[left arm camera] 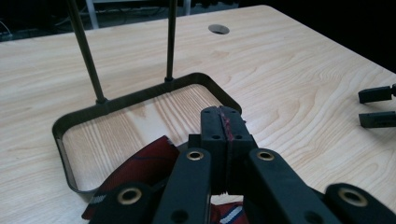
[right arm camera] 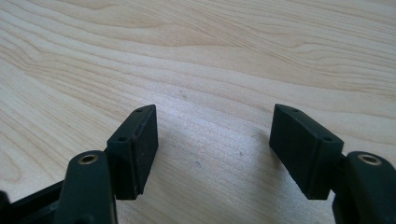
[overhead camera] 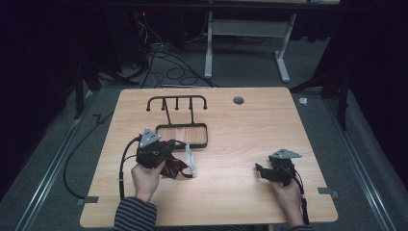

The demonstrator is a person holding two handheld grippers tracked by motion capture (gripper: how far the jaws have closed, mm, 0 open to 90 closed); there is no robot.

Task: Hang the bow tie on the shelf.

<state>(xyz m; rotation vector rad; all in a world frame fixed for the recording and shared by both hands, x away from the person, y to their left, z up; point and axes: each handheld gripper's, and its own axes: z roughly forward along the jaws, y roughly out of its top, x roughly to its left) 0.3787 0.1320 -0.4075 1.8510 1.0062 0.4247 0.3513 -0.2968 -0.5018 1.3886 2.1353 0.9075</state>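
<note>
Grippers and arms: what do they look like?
Both are black. The left gripper and right gripper each carry a grey three-cornered plate and trail a black cable. Their fingers are flat black blocks with small screw holes and brass-ringed pivots. The left sleeve is dark with thin stripes.

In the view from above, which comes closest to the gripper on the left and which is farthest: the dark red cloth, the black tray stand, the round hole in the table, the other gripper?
Measured from the left gripper:
1. Dark red cloth, clamped in its jaws, just below it.
2. Black tray stand, just behind it.
3. Round hole, far side of the table, to the right.
4. Right gripper, across the table at the near right.
</note>
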